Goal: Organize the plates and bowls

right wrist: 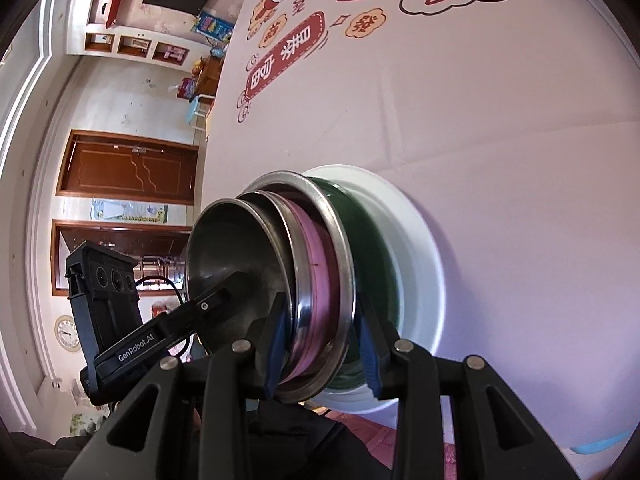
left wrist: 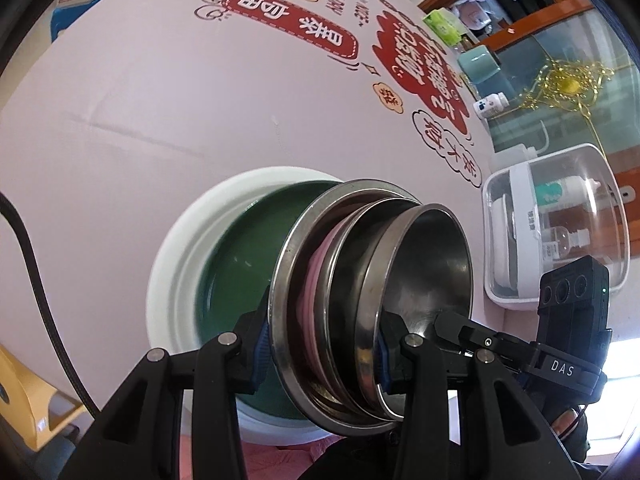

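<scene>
On the pink-clothed bench, left tongs and right tongs clamp opposite rims of the nested steel bowls, directly over the white-rimmed green plate.

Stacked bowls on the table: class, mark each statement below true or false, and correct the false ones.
1. Both hand-held grippers grip the bowl stack. True: the left hand-held gripper and right hand-held gripper each clamp the steel bowls at the rims.
2. A pink dish sits between steel bowls. True.
3. The stack is over a red plate. False: it is a white plate with a green dish in it.
4. The tablecloth is plain. False: it bears red printed designs.
</scene>
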`<state>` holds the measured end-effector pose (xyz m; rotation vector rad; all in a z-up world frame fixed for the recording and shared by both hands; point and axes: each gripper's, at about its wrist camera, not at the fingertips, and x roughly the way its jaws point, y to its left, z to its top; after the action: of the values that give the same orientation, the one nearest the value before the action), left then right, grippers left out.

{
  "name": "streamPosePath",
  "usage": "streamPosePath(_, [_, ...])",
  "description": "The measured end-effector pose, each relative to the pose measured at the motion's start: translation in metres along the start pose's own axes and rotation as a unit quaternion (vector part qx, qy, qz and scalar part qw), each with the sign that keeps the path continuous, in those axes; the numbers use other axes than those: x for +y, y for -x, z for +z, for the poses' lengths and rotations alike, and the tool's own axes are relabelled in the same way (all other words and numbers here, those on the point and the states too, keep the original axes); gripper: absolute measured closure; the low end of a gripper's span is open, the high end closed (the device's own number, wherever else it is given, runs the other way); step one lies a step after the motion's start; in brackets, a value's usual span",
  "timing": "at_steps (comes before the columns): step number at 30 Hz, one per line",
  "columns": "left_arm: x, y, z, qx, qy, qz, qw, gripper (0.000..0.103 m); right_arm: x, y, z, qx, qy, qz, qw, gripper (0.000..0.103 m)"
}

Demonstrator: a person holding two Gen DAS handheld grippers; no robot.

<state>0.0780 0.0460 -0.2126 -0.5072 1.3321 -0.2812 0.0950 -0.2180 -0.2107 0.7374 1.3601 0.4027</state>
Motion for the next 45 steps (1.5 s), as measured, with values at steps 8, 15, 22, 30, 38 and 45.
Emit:
streamPosePath(8, [0.003, -0.008, -0.004, -0.003, 0.038, 0.029, 0.9989, 0.063, -0.007, -0.005, 0.013, 0.027, 0.02, 0.023, 0.999, 0.071])
streamPosePath(15, [0.004, -0.01, -0.001, -0.009, 0.058, 0.048, 0.9971, 0.059, 0.002, -0.007, 0.018, 0.03, 0.053, 0.021, 0.998, 0.069])
streamPosePath(22, [0.003, -0.011, 0.004, -0.015, 0.06, 0.064, 0.996, 0.058, 0.018, -0.002, 0.013, 0.0, 0.096, -0.009, 0.995, 0.068])
streamPosePath(30, [-0.004, -0.003, 0.007, -0.02, 0.006, 0.07, 0.9973, 0.056, 0.032, 0.017, -0.002, -0.084, 0.115, -0.057, 0.988, 0.067])
streamPosePath(38, [-0.004, 0.021, -0.002, -0.037, -0.068, 0.042, 0.9961, 0.054, 0.037, 0.029, -0.04, -0.159, 0.07, -0.094, 0.98, 0.051])
streamPosePath(45, [0.002, 0.043, -0.022, -0.054, -0.109, 0.021, 0.9924, 0.049, 0.045, 0.028, -0.082, -0.214, 0.045, -0.114, 0.969, 0.042])
